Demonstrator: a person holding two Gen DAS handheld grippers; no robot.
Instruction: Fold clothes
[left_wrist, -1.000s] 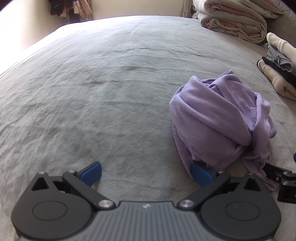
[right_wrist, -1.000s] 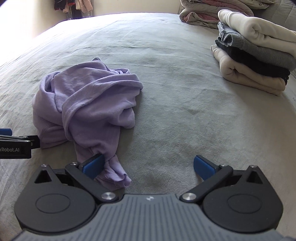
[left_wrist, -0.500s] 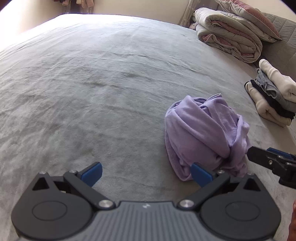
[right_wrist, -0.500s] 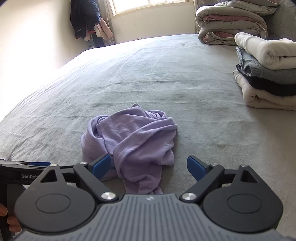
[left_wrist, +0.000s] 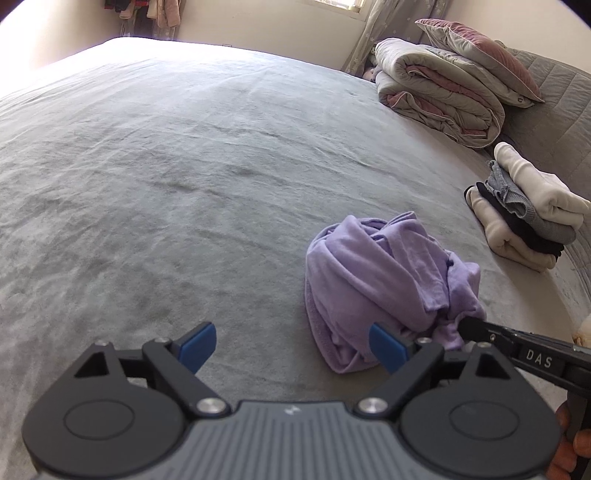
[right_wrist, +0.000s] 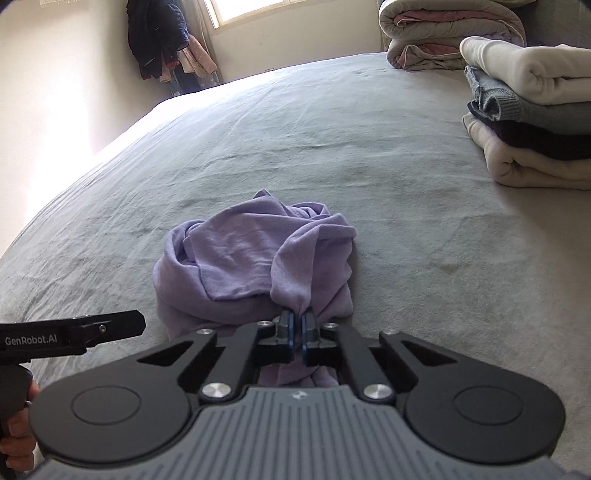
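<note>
Lilac garment (right_wrist: 258, 262) bunched on grey bed (right_wrist: 406, 229), fold apparently pinched in right hand-held gripper (right_wrist: 296, 325); left hand-held gripper (left_wrist: 291, 349) spread just beside.

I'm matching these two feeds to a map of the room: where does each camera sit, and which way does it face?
Left wrist: on the left gripper, open over the bed, aimed down past the purple garment; the right gripper's fingers and a hand intrude.
Right wrist: on the right gripper, shut on the garment's near edge; left gripper and a hand at left.
Shared: garment, bed, folded stack, rolled duvet.
</note>
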